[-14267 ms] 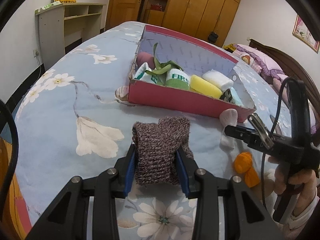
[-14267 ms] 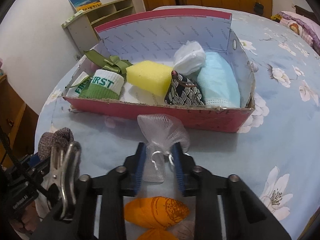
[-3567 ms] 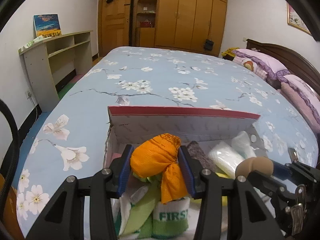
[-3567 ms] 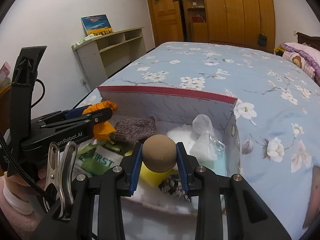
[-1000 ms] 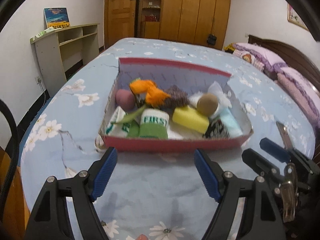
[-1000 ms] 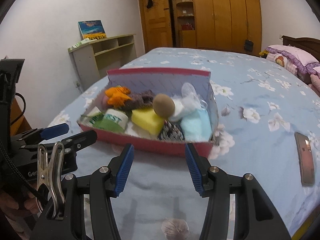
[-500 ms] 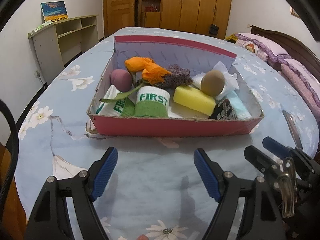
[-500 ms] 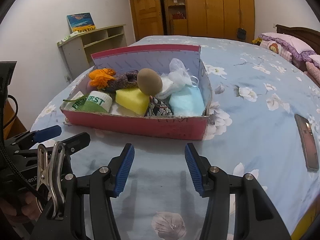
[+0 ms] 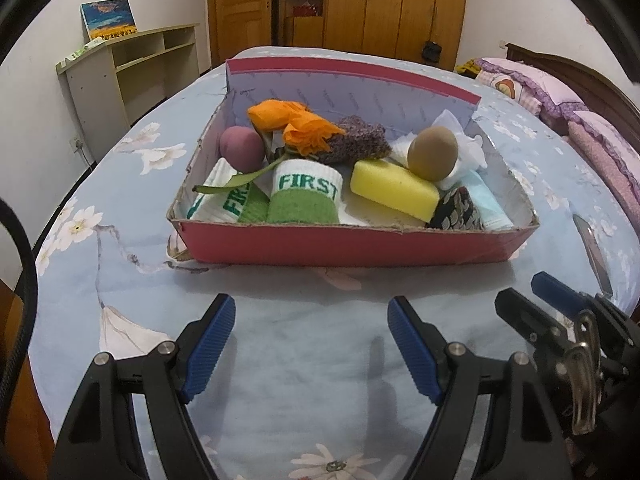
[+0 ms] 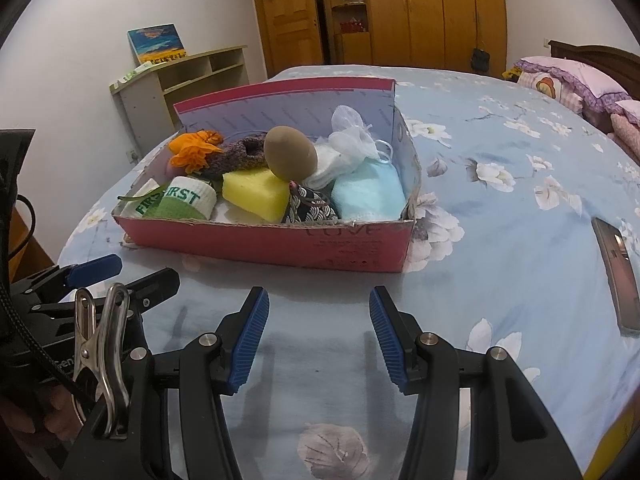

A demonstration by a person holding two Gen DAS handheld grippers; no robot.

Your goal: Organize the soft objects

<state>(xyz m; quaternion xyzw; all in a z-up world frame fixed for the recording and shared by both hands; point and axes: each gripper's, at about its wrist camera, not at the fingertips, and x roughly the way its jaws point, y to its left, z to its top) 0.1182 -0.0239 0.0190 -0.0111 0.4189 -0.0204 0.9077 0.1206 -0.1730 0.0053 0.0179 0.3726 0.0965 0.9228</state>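
A red cardboard box (image 9: 352, 246) (image 10: 280, 242) sits on the bed, filled with soft things: an orange cloth (image 9: 298, 126), a brown ball (image 9: 433, 153) (image 10: 290, 158), a yellow sponge (image 9: 394, 190) (image 10: 256, 194), green-and-white FIRST socks (image 9: 306, 196), a knitted purple piece (image 9: 360, 142), a pink ball (image 9: 242, 154), a white mesh pouch (image 10: 356, 136) and a light-blue cloth (image 10: 370, 194). My left gripper (image 9: 310, 318) stands open and empty over the bedspread in front of the box. My right gripper (image 10: 318, 306) is open and empty too, a little to the right of it.
The flowered blue bedspread (image 9: 280, 360) spreads all round the box. A dark phone (image 10: 616, 276) lies on it at the right. Pink pillows (image 9: 532, 84) are at the far right, a shelf unit (image 9: 132, 72) stands by the left wall, and wooden wardrobes stand behind.
Both grippers have sunk a little and tipped down, so the box looks closer and higher in both views. Their jaws stay as wide as before, with nothing in them.
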